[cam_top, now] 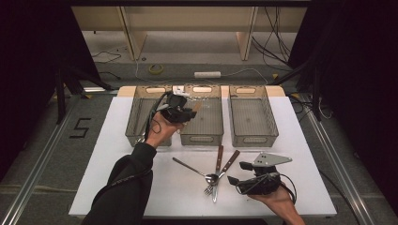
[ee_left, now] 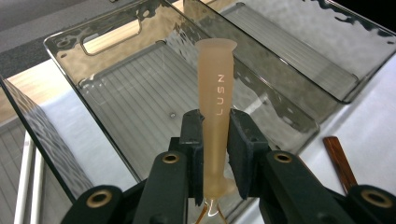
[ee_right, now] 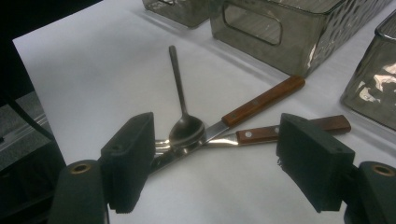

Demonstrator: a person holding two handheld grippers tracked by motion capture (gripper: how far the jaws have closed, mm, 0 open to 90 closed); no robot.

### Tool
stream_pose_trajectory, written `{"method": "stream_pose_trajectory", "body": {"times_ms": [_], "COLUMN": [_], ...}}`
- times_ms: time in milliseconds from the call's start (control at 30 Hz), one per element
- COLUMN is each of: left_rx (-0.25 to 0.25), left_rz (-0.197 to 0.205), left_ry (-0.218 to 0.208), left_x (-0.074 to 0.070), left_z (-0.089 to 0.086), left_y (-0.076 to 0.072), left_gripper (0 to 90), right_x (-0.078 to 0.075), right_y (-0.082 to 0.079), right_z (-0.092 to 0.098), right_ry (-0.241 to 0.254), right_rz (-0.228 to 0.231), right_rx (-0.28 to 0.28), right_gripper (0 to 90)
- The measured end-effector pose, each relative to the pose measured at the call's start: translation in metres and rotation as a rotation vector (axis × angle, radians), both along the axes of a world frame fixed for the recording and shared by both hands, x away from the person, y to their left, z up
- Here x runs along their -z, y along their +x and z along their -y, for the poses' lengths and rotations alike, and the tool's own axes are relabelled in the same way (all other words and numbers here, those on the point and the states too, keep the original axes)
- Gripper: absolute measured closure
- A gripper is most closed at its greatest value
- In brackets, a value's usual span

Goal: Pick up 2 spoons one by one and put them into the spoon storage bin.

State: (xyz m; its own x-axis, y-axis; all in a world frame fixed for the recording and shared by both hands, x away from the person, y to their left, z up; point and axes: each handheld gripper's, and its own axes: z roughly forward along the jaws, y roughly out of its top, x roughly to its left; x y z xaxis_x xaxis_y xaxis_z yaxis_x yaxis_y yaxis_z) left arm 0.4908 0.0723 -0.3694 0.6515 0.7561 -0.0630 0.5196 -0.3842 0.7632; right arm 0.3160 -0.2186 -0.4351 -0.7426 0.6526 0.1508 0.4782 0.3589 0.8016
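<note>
My left gripper [cam_top: 189, 112] [ee_left: 215, 135] is shut on a tan plastic utensil handle [ee_left: 216, 79] [cam_top: 197, 107] marked with white letters. It holds the handle above the middle clear bin [cam_top: 202, 136] [ee_left: 140, 93]; the utensil's lower end is hidden behind the jaws. Near the table's front right, my right gripper [cam_top: 236, 172] [ee_right: 219, 140] stands open, nothing between its pads. Just ahead of it lie a steel spoon [cam_top: 190, 167] [ee_right: 179, 88], a wood-handled knife [cam_top: 219, 157] [ee_right: 266, 98] and a wood-handled fork [cam_top: 231, 161] [ee_right: 289, 130], crossed over one another.
Three clear grey bins stand side by side at the back of the white table [cam_top: 117, 154]: left bin [cam_top: 136, 122], middle, right bin [cam_top: 252, 136]. The left bin holds a few pieces; the right one looks bare. Cables and tape lie on the floor beyond.
</note>
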Motion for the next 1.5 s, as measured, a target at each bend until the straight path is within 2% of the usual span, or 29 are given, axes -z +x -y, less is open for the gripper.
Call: {"method": "stream_pose_trajectory", "body": {"times_ms": [200,967,1500], "left_rx": [-0.017,-0.056,-0.073], "left_rz": [-0.008,-0.016,-0.036], "left_ry": [-0.016,0.013,0.015], "left_x": [0.008,0.026,0.039], "left_z": [0.004,0.014,0.015], "left_y": [0.007,0.024,0.027], "left_gripper": [76.1,76.0,75.7], "right_x": [0.000,0.000,0.000], "right_y": [0.000,-0.001,-0.001], "right_z": [-0.001,-0.001,-0.002], "right_ry": [-0.002,0.000,-0.002], "right_rz": [0.000,0.002,0.004], "right_rx": [-0.002,-0.005,-0.010], "right_gripper": [29.2,29.2,29.2]}}
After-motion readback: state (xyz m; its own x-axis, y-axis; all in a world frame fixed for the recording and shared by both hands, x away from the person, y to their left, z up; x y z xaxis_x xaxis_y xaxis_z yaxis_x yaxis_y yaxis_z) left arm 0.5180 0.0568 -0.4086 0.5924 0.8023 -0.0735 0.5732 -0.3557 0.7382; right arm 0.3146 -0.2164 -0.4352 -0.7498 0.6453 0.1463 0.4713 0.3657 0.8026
